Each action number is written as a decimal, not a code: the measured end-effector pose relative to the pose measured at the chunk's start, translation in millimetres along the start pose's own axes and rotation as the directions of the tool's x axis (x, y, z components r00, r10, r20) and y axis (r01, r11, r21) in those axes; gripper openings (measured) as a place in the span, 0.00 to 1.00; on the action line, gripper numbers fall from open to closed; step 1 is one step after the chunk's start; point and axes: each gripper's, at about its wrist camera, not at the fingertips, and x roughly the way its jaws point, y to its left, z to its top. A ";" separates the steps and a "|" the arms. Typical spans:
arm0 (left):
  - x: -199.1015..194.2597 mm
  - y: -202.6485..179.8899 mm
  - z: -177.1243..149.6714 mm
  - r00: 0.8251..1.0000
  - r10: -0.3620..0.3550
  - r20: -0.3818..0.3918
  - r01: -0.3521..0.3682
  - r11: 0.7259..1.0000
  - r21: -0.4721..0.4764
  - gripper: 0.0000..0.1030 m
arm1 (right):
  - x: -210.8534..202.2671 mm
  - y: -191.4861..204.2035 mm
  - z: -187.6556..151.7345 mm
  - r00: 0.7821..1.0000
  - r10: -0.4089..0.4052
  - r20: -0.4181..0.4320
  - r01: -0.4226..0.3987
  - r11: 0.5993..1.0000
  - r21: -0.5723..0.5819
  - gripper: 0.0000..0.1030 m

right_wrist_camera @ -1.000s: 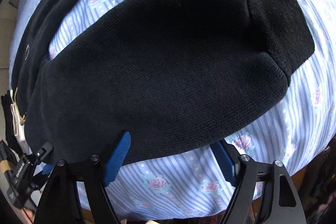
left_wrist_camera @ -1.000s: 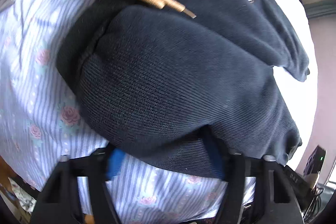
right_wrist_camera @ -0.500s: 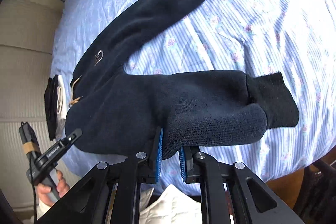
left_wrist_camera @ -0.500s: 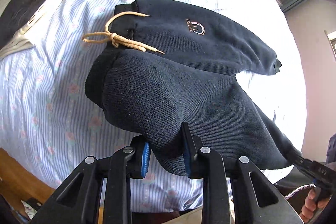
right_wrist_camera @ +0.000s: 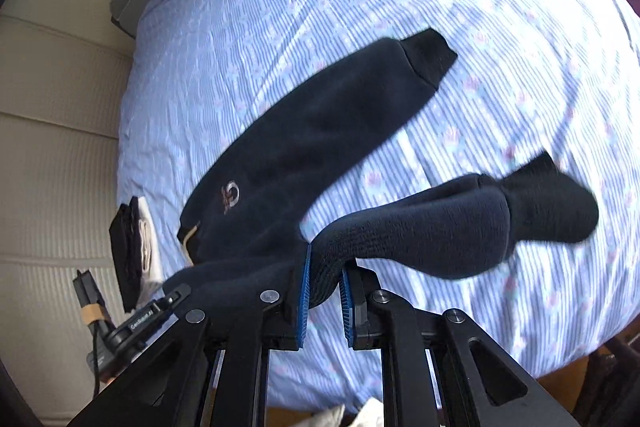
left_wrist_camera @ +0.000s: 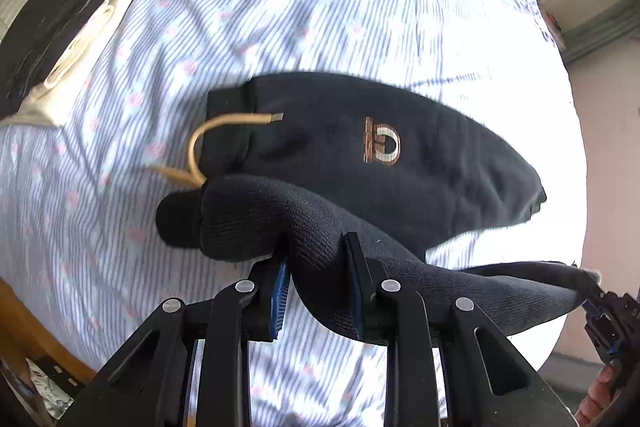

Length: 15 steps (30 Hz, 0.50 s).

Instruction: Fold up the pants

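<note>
Both claws are gripping the pants. Left claw (left_wrist_camera: 318, 277) is clamping a thick bunch of the dark knit near the waistband, blue pads (left_wrist_camera: 280, 293) pressing in from either side. Right claw (right_wrist_camera: 324, 293) is pinching the nearer leg farther along, its jaws drawn close together on the cloth, with the leg's end and cuff (right_wrist_camera: 556, 209) hanging out beyond, raised off the bed.

I am holding that one leg lifted between the two claws, and it is sagging slightly from one grip to the other. In the left wrist view the right claw (left_wrist_camera: 600, 297) is showing at the far right edge, biting the same stretch of cloth; in the right wrist view the left claw (right_wrist_camera: 176, 297) is showing at the lower left.

The rest of the pants (left_wrist_camera: 384, 163) is lying flat on the bed (left_wrist_camera: 320, 7), which is wearing a blue striped sheet with small pink roses. The other leg is stretching away across the sheet, its cuff (right_wrist_camera: 428, 61) resting flat. A copper logo (left_wrist_camera: 382, 147) is facing up on the flat part, and a tan drawstring (left_wrist_camera: 224, 139) is looping out from the waistband onto the sheet.

Folded dark and cream clothes (left_wrist_camera: 60, 39) are sitting in a stack near the bed's edge, well apart from the pants. Motion blur is softening the sheet pattern and some edges of the cloth.
</note>
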 end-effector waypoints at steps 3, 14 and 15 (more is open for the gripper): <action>14.4 -6.0 31.6 1.000 0.011 0.000 -0.011 0.999 -0.039 0.25 | 16.7 8.7 39.0 0.999 0.011 0.031 -0.012 0.999 0.031 0.14; 62.7 -14.2 98.2 0.994 0.100 -0.042 -0.103 0.991 -0.084 0.55 | 102.8 18.6 121.5 0.997 -0.076 0.004 0.076 0.995 0.065 0.16; 56.1 -16.5 101.5 0.995 0.098 -0.028 -0.100 0.992 -0.081 0.67 | 106.7 20.2 123.1 0.996 -0.088 0.004 0.087 0.994 0.062 0.21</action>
